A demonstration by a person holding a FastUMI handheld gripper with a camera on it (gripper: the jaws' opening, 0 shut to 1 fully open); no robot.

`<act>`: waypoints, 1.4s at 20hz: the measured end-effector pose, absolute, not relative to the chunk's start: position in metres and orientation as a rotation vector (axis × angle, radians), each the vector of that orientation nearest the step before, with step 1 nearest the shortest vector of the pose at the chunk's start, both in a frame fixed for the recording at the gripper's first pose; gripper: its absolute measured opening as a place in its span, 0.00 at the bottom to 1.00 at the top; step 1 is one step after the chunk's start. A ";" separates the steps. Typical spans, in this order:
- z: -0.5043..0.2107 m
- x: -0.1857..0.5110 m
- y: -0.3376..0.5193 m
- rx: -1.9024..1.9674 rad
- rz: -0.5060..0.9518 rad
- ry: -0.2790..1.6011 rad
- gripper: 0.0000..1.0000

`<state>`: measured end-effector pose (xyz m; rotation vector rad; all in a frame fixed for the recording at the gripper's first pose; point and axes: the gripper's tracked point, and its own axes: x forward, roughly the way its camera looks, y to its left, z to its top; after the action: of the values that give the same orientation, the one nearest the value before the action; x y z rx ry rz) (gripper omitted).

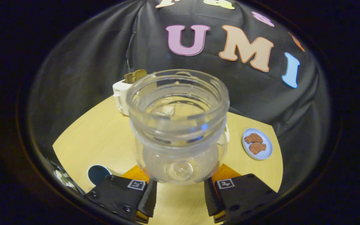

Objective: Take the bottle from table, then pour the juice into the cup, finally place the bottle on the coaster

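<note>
The hand-held gripper (180,195) has its two fingers closed in on the lower body of a clear bottle (178,125), one pad on each side, so the bottle is clamped between them. The wide, uncapped mouth faces the camera and the base shows through the glass, a pose that suits carrying it across the desk (105,137). No juice is clearly visible inside. Just beside one finger, low on the desk, lies a dark round coaster (98,174), near enough to serve as the final resting spot. Further out stand a white toaster (121,95) with a slice in it and a small plate (258,144) of biscuits, both well apart from the grasp. I cannot pick out the cup.
</note>
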<state>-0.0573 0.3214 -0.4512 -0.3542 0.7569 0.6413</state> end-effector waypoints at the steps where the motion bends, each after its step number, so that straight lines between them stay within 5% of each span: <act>1: -0.454 -0.058 0.324 -0.354 0.650 0.766 0.67; 28: -0.542 -0.009 0.362 -0.326 0.717 0.915 0.67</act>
<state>-0.0092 0.3620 -0.5423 -0.3259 0.9147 0.7167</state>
